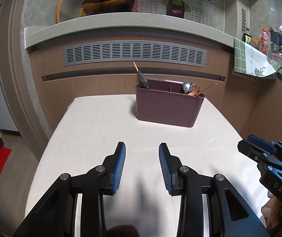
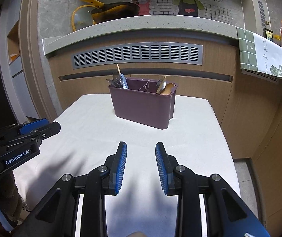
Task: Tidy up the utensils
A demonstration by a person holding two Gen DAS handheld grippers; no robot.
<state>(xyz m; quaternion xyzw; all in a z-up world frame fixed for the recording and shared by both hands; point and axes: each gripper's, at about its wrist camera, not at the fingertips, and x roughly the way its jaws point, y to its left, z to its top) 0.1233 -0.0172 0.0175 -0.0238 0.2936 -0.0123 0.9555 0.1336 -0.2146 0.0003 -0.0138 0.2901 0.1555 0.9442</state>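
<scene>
Several thin metal and wooden utensils [image 2: 119,82] stand in the caddy [image 2: 143,106]; light, stiff, slippery, best pinched mid-handle. Left gripper [image 1: 142,148] and right gripper [image 2: 141,147] gape, holding nothing.

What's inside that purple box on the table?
The purple box holds metal spoons at one end and a wooden spoon at the other. Its walls hide their lower parts.

A yellow-handled pan [image 2: 115,10] sits on the stone counter [image 2: 141,24], a green checked cloth [image 2: 263,55] draped at its right.
</scene>
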